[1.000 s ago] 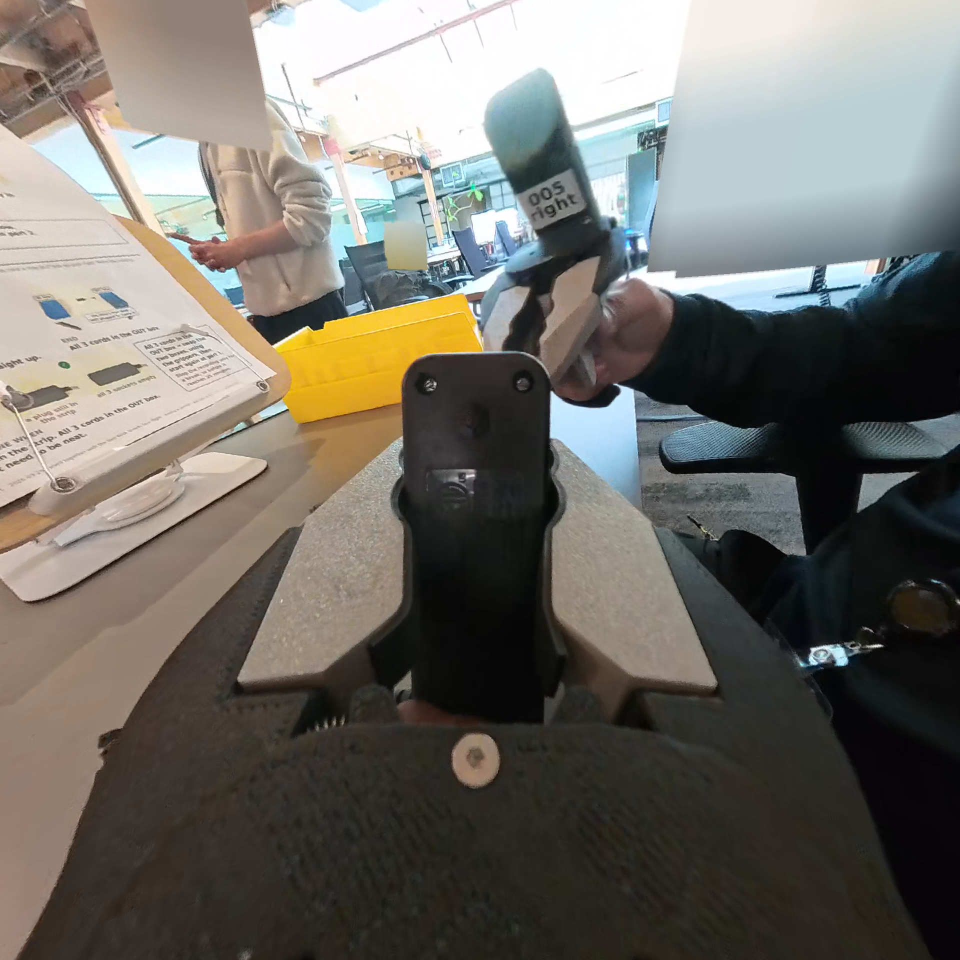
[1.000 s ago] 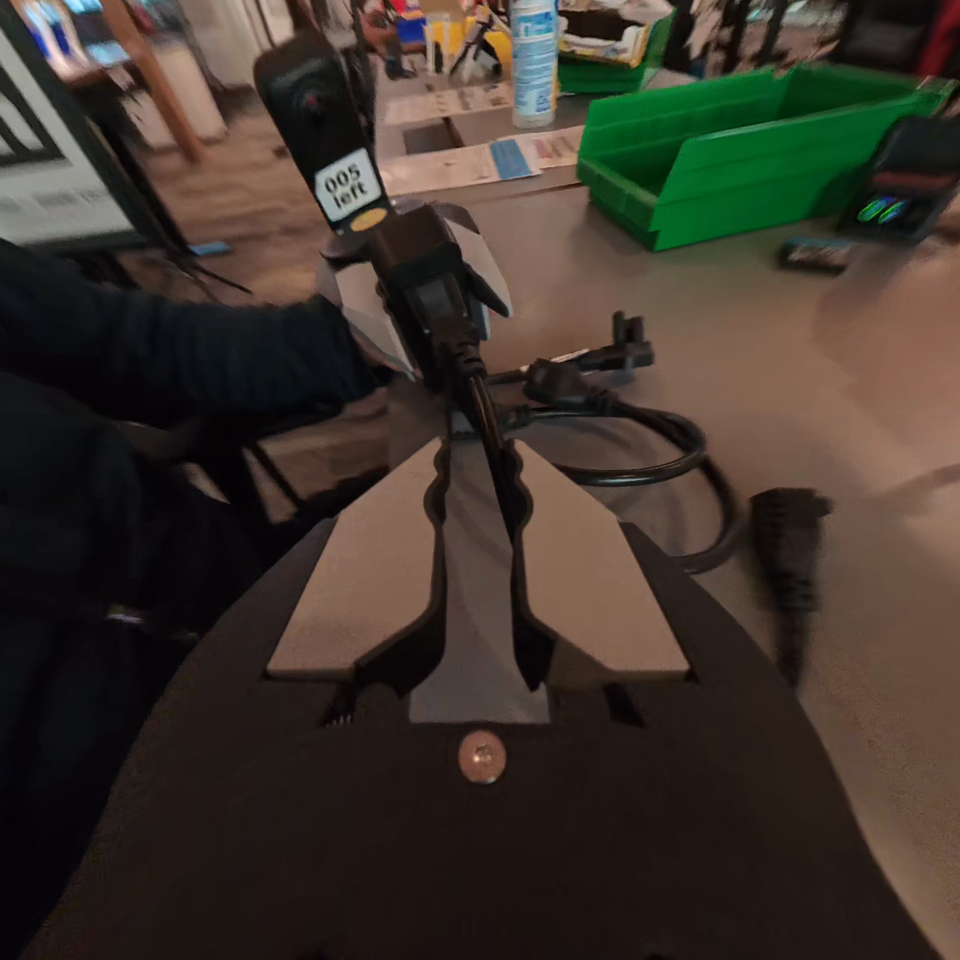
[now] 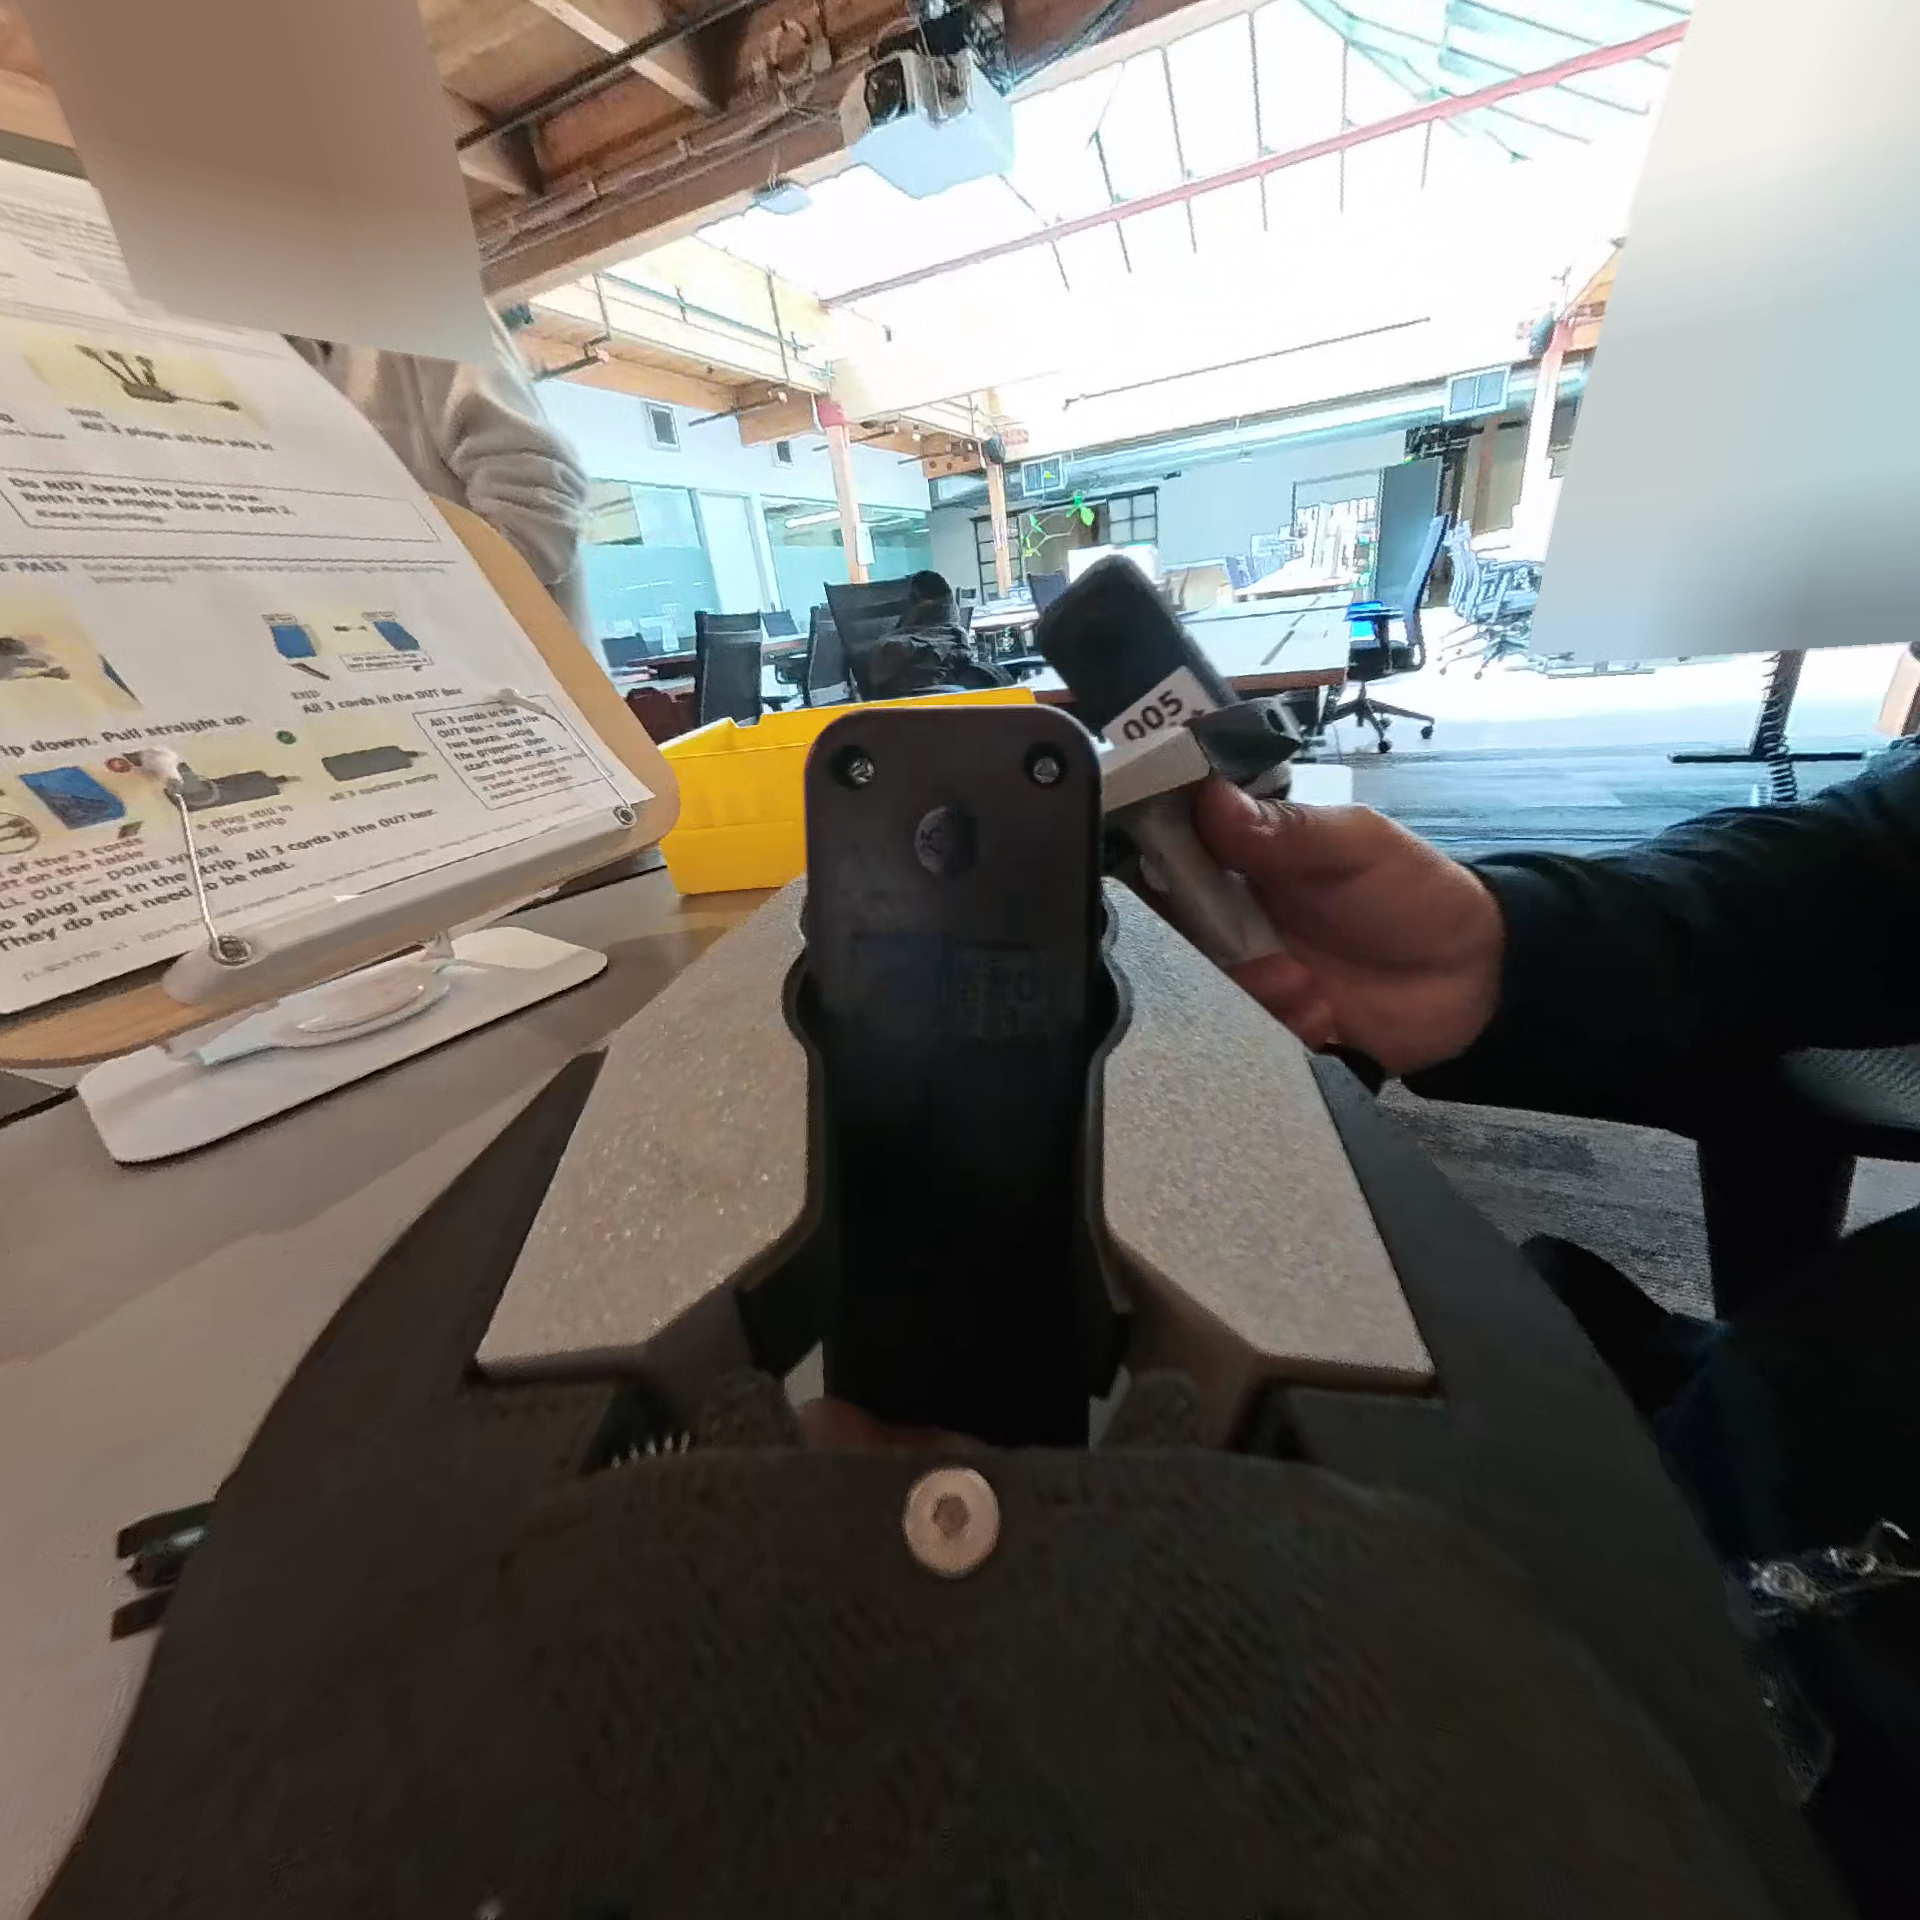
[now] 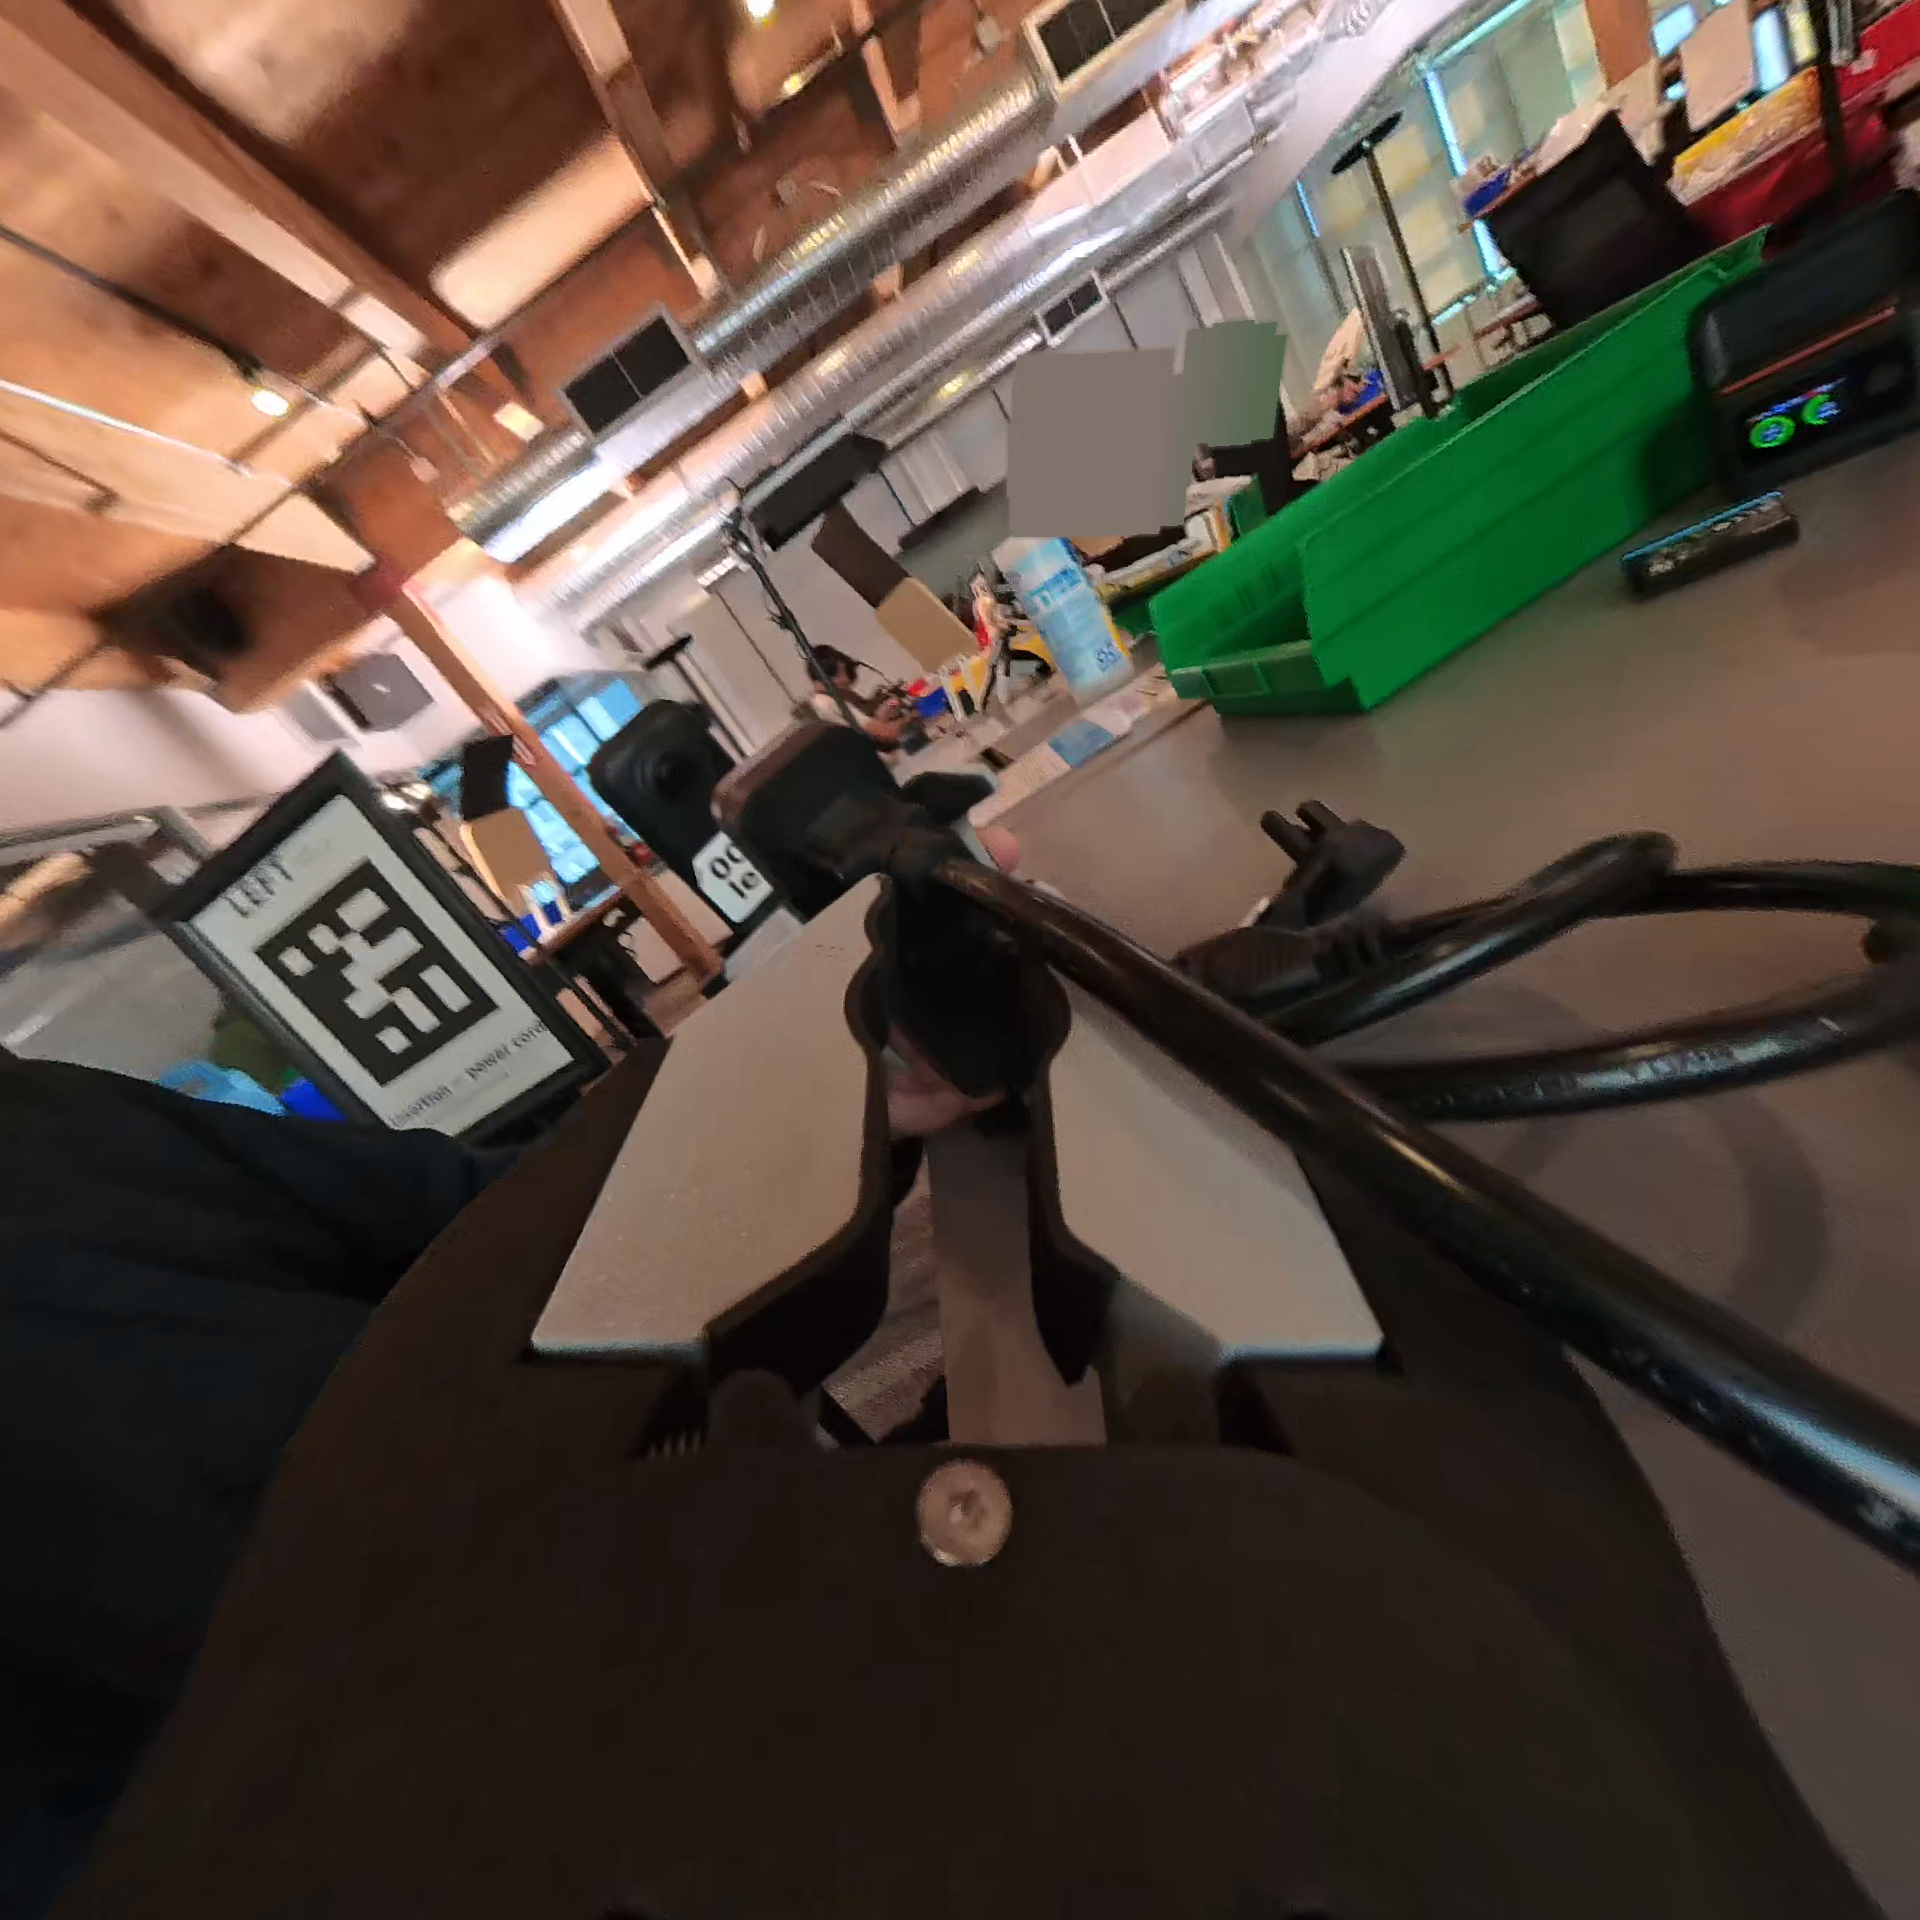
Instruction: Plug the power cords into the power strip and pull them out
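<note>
**Grey worktable, big loft workshop: handling notes on the strip and cords**

Left wrist view: behind the grey table [image 3: 208,1247] a paper instruction sheet on a wooden stand [image 3: 260,623] and a yellow plastic bin [image 3: 738,800] are sitting. The left gripper [image 3: 951,914] is clamping a black rectangular plastic power strip [image 3: 951,1039] across its width, both fingers pressing on its long edges, screwed back facing the camera. It's looking like a rigid, light, smooth shell, so squeezing the flat sides mid-body seems right. The right gripper [image 3: 1174,748] is showing behind it in a hand [image 3: 1351,914].

Right wrist view: green plastic bins [image 4: 1455,561] and a black-and-white marker sign [image 4: 384,966] are filling the background. The right gripper [image 4: 956,935] is closing on a black moulded plug [image 4: 956,1008], which is filling the notch between the fingers. A thick black rubbery cord [image 4: 1351,1164] is running off to the lower right, and its far end is meeting the power strip [image 4: 800,821]. Can't tell if anything's fully seated there. Another black three-prong plug [image 4: 1330,852] is lying loose on the table.

My guess: the cord is going to be springy and drag sideways, so I'd be grabbing the hard plug body, never the cable, and pulling straight.
</note>
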